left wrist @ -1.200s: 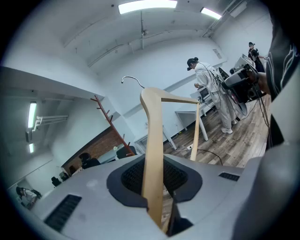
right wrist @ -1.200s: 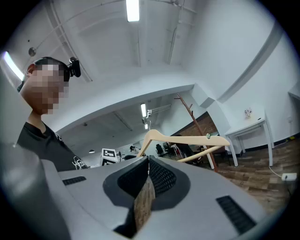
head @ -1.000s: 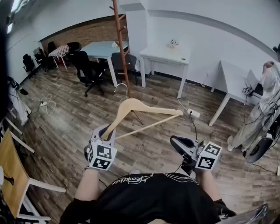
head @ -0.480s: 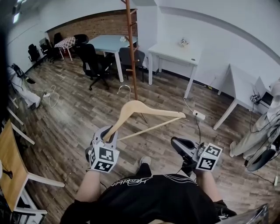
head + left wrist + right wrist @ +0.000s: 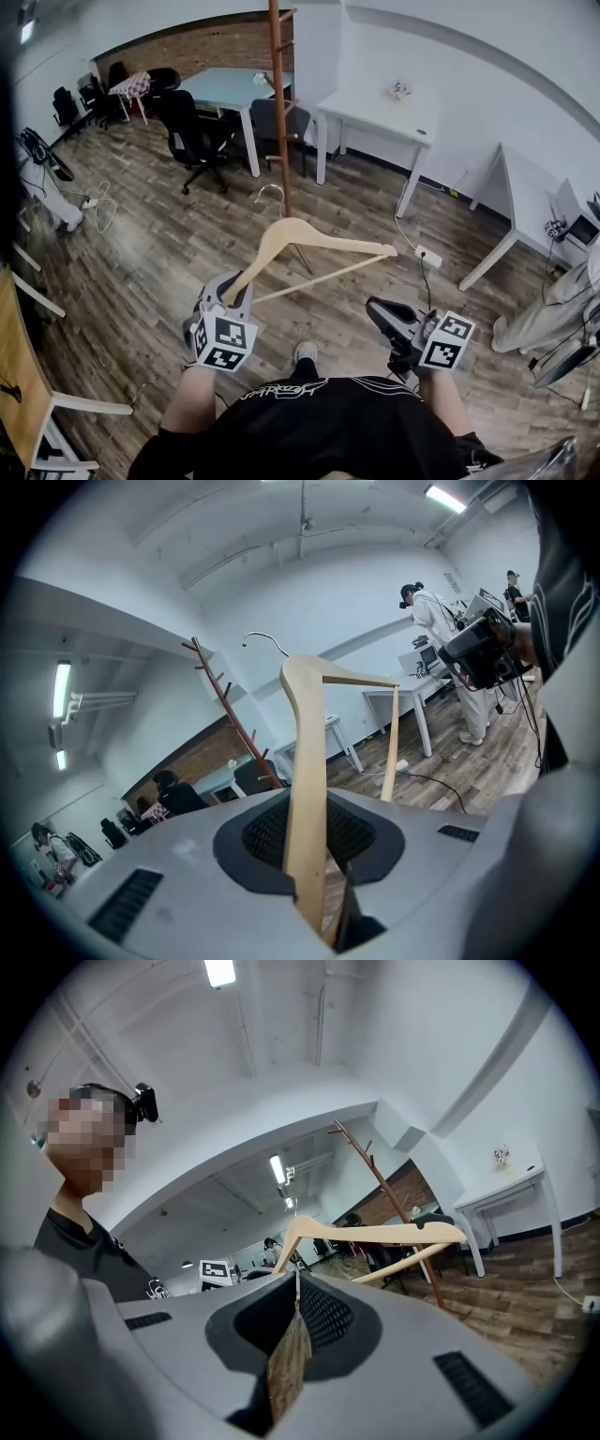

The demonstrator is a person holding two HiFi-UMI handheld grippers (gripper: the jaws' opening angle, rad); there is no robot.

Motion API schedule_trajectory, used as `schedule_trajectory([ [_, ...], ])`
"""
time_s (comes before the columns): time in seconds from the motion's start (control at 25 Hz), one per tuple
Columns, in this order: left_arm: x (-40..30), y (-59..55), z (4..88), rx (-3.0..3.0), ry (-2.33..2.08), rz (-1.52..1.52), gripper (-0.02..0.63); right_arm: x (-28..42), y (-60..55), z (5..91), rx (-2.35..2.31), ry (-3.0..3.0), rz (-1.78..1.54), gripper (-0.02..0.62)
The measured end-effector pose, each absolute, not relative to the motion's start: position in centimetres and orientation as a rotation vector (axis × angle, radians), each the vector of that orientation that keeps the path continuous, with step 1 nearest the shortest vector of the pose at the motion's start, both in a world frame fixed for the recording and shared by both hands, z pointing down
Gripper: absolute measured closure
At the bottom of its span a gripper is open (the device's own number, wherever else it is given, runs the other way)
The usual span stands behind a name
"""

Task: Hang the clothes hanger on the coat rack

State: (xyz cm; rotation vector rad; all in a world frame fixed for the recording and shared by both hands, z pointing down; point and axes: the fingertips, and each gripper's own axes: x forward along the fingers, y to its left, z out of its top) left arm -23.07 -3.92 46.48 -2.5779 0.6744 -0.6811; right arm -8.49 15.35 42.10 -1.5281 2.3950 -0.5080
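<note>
A pale wooden clothes hanger (image 5: 309,234) with a metal hook (image 5: 272,190) is held out ahead of me by one end. My left gripper (image 5: 228,292) is shut on that end, and in the left gripper view the hanger (image 5: 305,780) rises straight from between the jaws of the left gripper (image 5: 312,855). The brown wooden coat rack (image 5: 277,94) stands on the floor a few steps beyond the hanger, apart from it. The coat rack (image 5: 230,719) also shows in the left gripper view. My right gripper (image 5: 380,314) is at the lower right, shut and empty. In the right gripper view the hanger (image 5: 375,1234) is ahead of the right gripper (image 5: 296,1283).
White tables (image 5: 375,112) (image 5: 525,187) line the wall, and a pale blue table (image 5: 220,89) with black office chairs (image 5: 192,131) stands behind the rack. A cable and socket (image 5: 427,255) lie on the wood floor. A person (image 5: 562,319) stands at far right.
The coat rack and tables have come closer as I walk forward. Both grippers kept their places in the view. The hanger stays in the left gripper.
</note>
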Motion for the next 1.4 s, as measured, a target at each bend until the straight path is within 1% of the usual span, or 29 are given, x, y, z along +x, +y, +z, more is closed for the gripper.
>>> schedule_trajectory([
  [0.44,-11.3,-20.4,45.2,-2.549,0.631,-0.701,0.540,2.9,-0.1,41.9,-1.570,2.325,-0.543,0.552],
  [0.68,-6.1,-28.4,44.3,-2.523,0.617,-0.674,0.540,7.4,-8.1,41.5,-1.591,2.334,-0.523,0.552],
  [1.04,-2.5,-33.3,43.3,-2.489,0.619,-0.630,0.540,10.0,-13.0,41.7,-1.595,2.369,-0.530,0.552],
  [1.4,-0.7,-36.8,41.8,-2.446,0.732,-0.643,0.540,13.4,-18.4,41.3,-1.451,2.479,-0.526,0.552],
])
